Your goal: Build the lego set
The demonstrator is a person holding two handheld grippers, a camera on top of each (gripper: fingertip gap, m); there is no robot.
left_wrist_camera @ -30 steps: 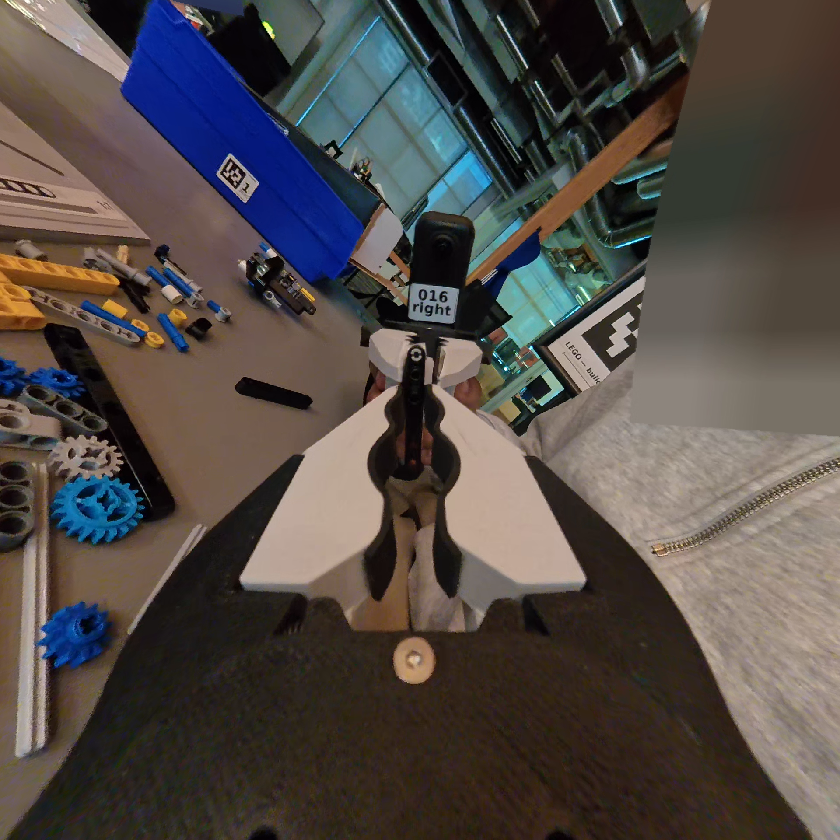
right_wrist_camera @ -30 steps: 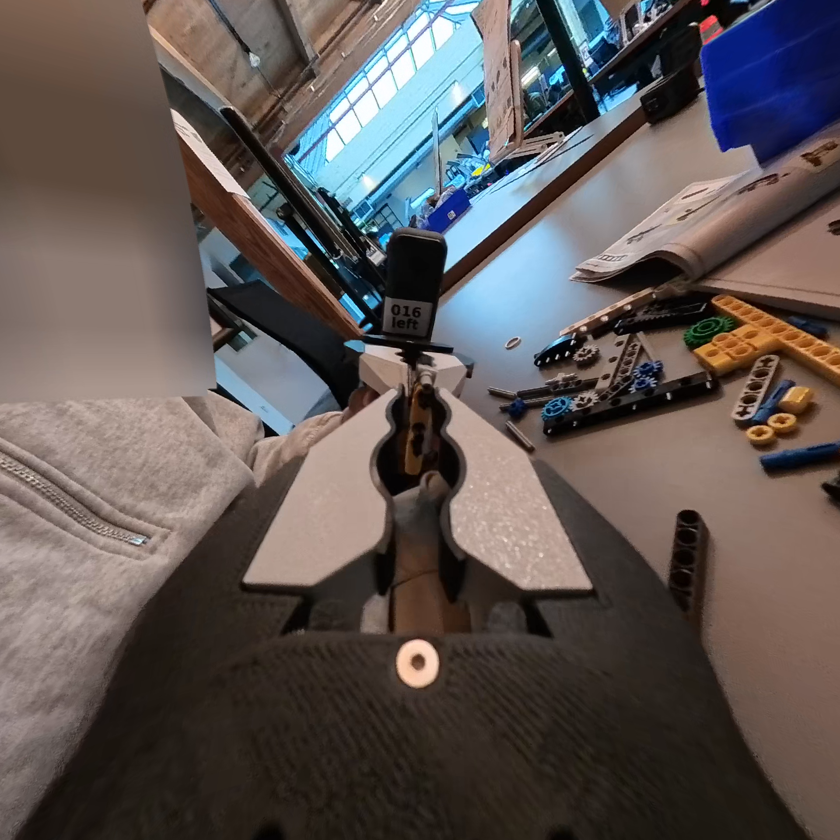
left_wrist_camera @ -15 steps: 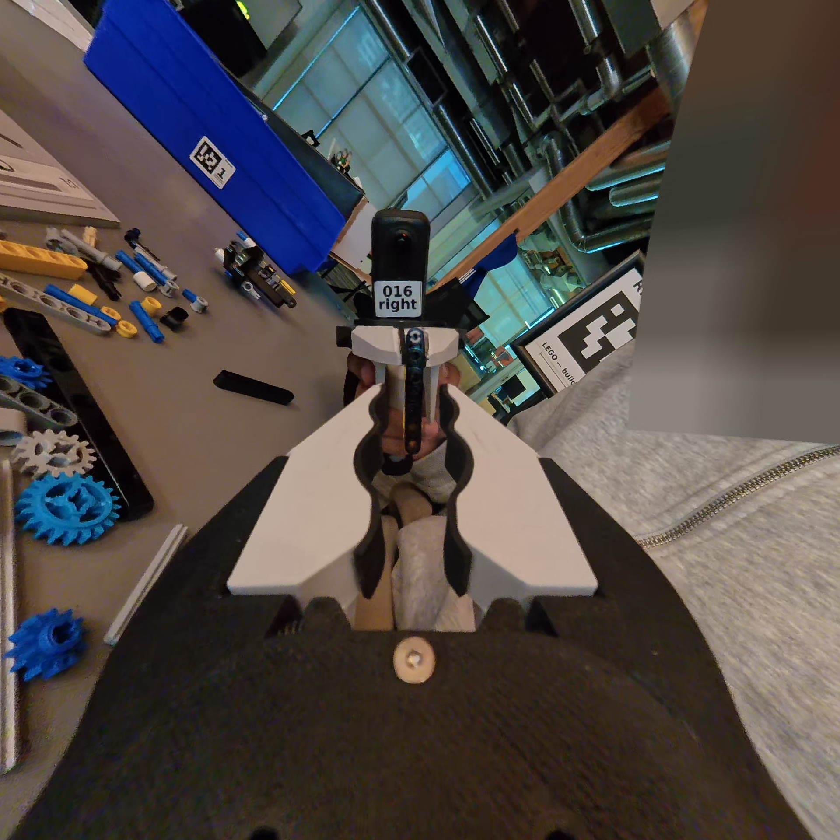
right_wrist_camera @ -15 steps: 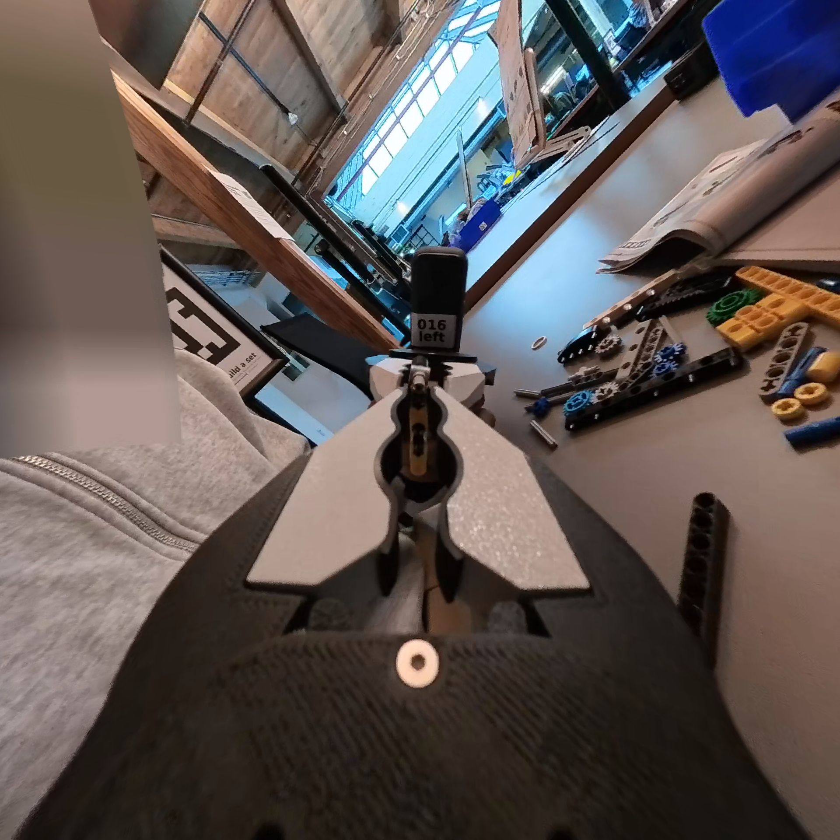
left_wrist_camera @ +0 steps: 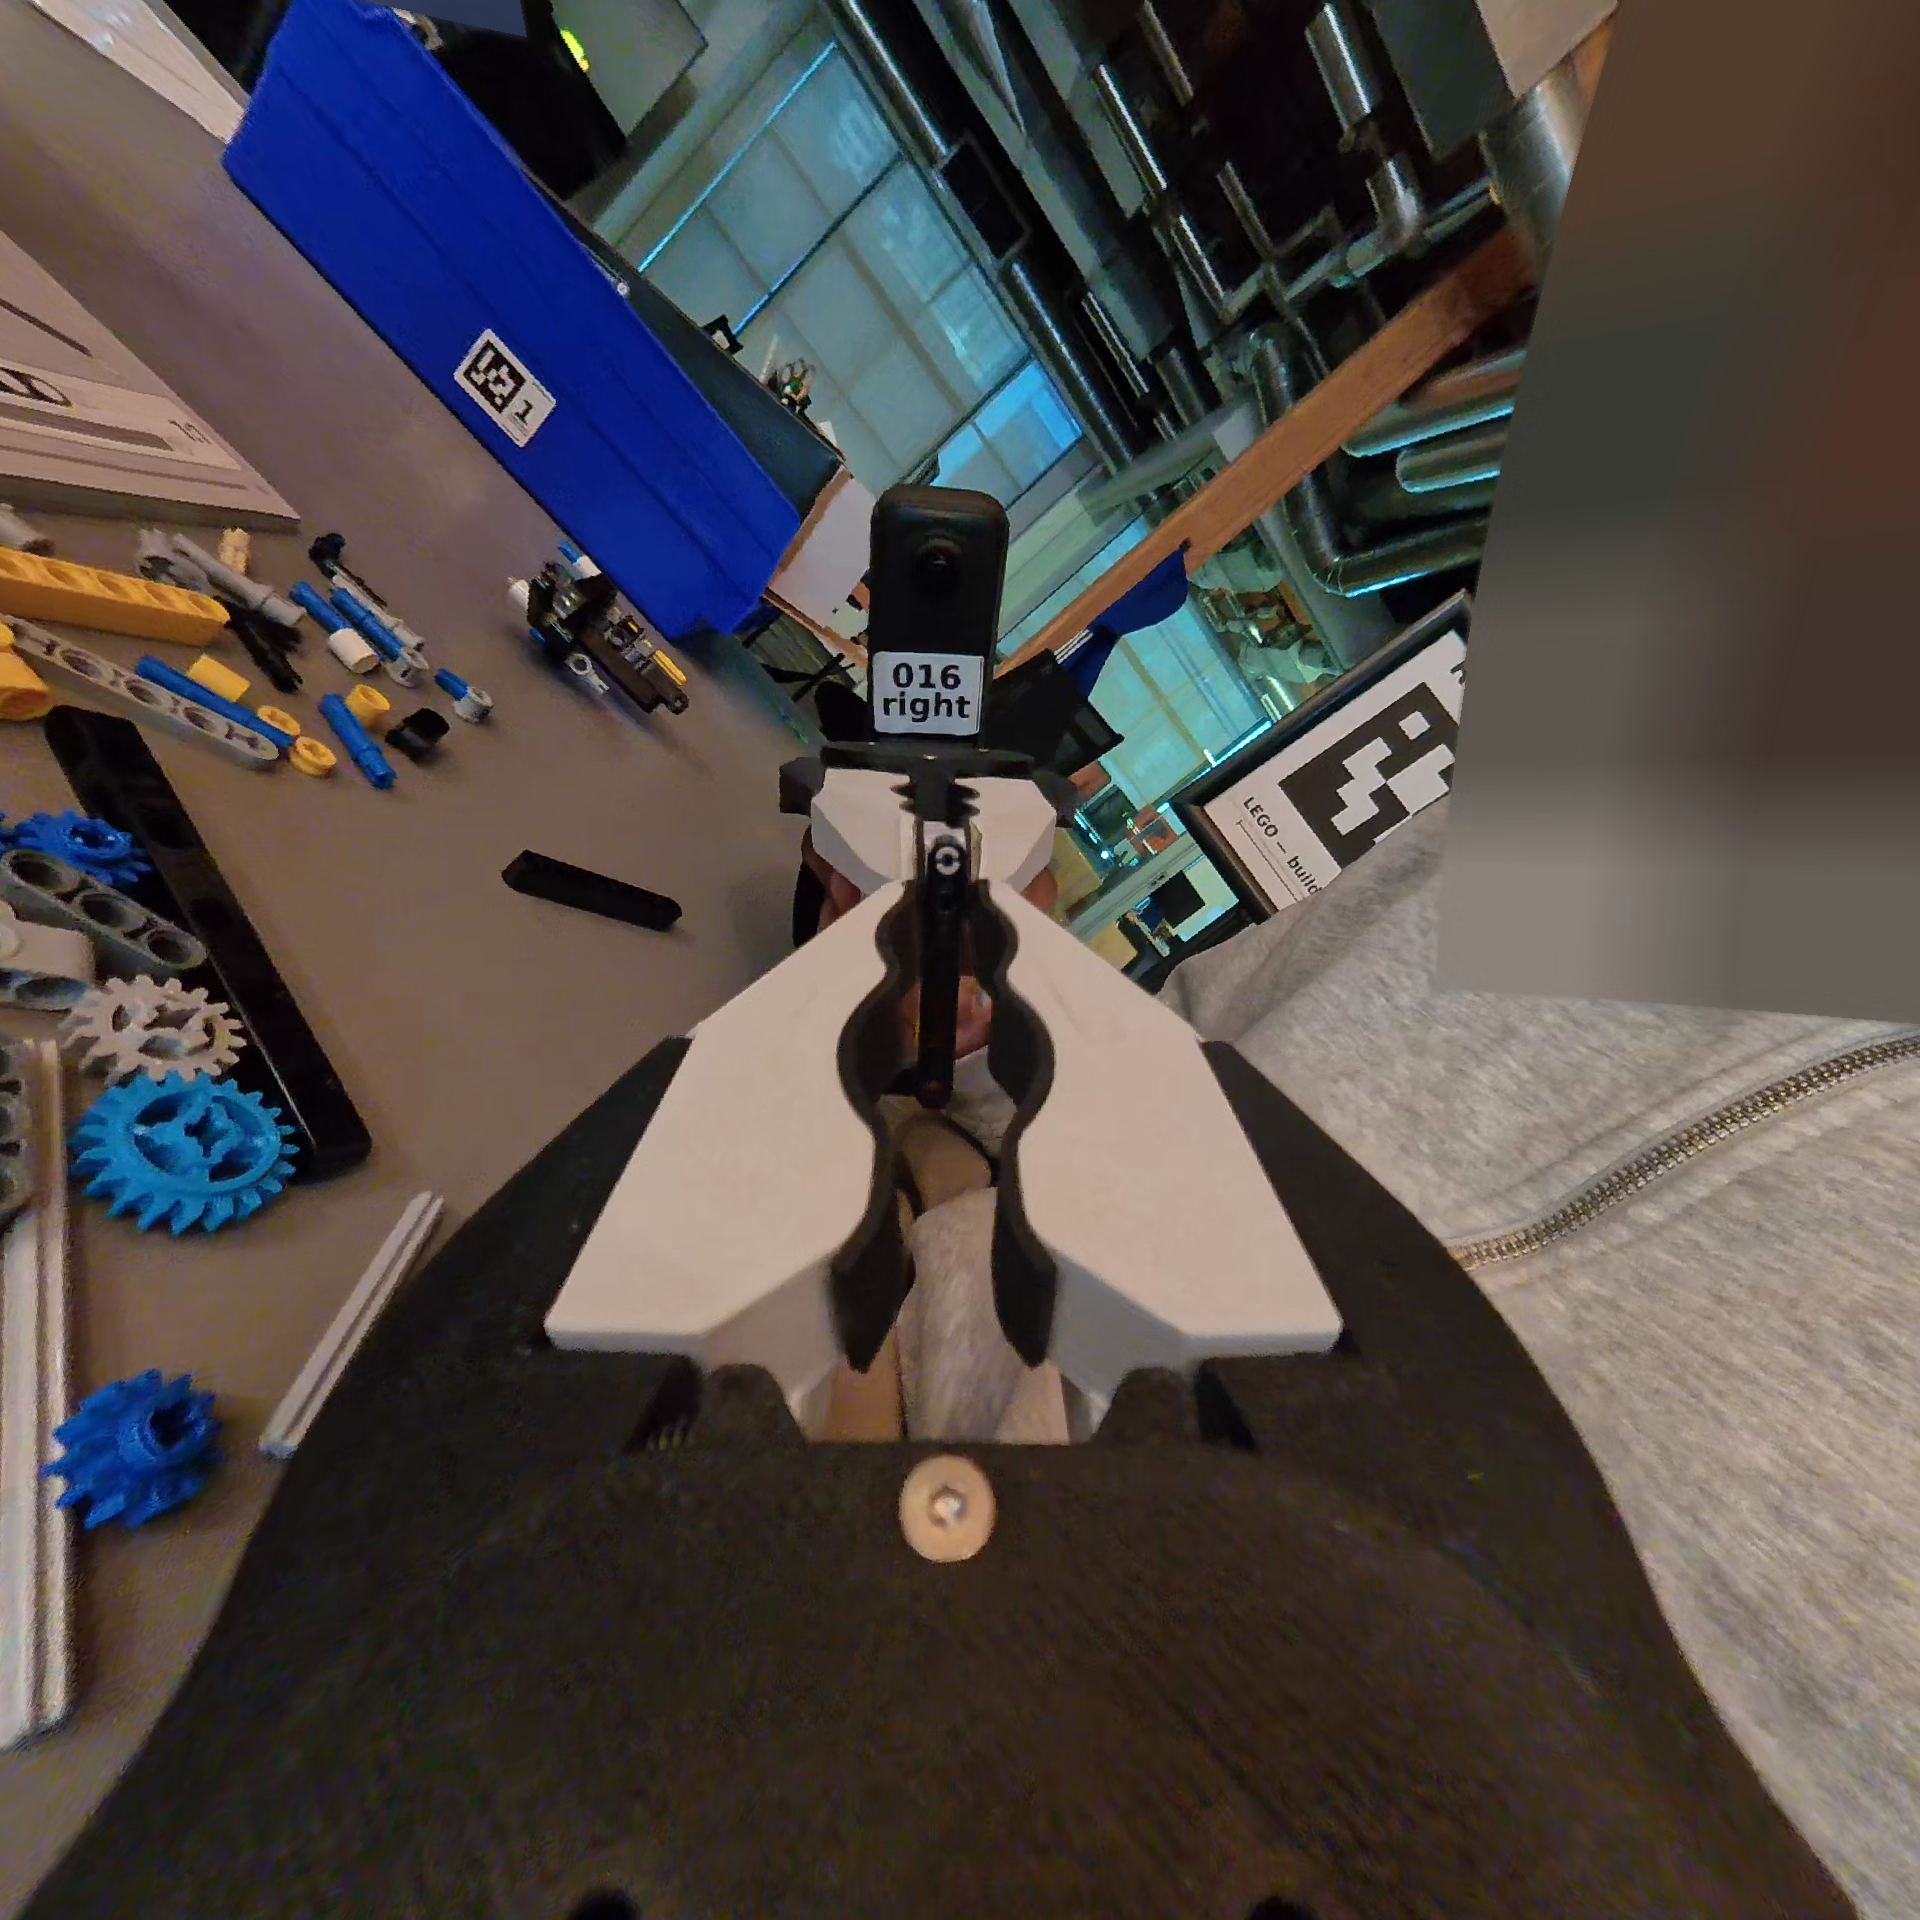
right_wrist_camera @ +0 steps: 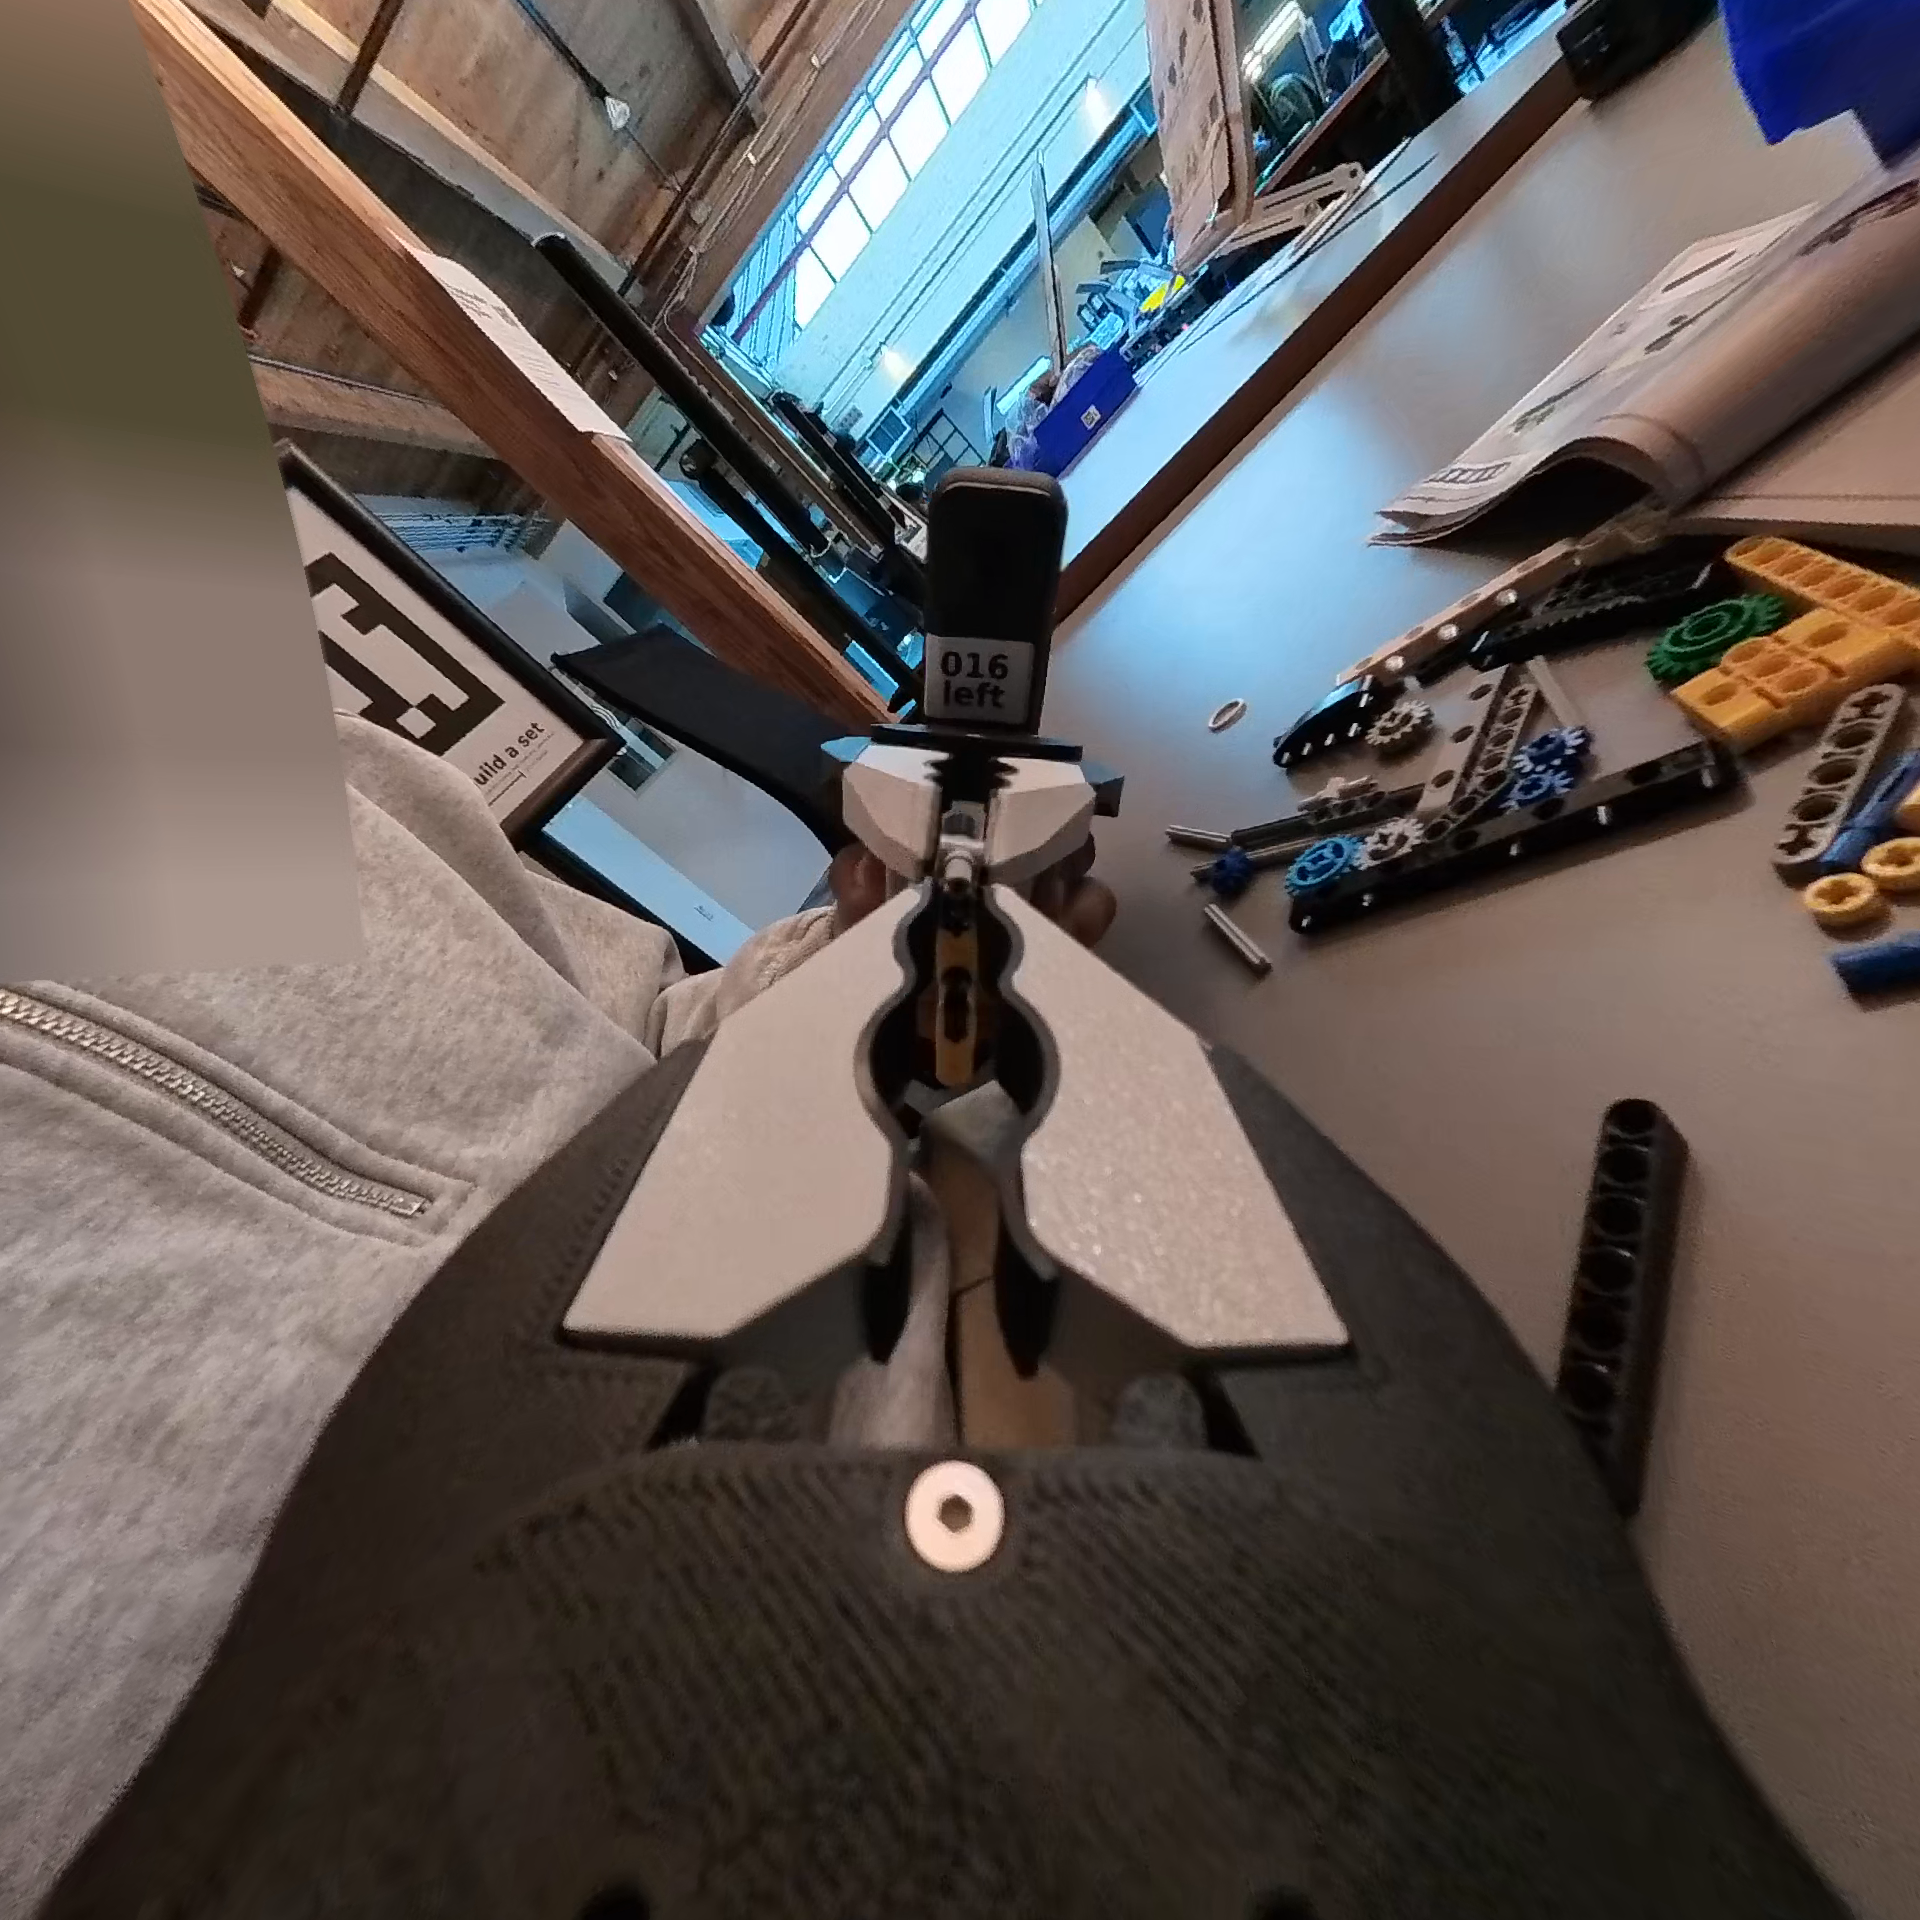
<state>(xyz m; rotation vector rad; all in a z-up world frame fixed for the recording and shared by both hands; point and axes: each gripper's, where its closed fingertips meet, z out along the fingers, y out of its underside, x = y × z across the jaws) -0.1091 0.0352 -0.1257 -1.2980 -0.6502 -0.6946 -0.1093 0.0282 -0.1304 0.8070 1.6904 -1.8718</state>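
Above the grey table [left_wrist_camera: 436, 935], closed jaws half hide a black beam [left_wrist_camera: 940, 966]

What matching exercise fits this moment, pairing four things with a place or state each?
Things:
1 green gear
2 long black beam
3 left tool
4 right tool

Place or state:
a shut on thin black piece
b lies alone on the table
c shut on yellow-and-black piece
d beside the yellow beams

Pairs: 1-d, 2-b, 3-a, 4-c.

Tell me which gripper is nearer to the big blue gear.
Left. The gear lies just beside the left gripper; the right gripper is farther, facing it.
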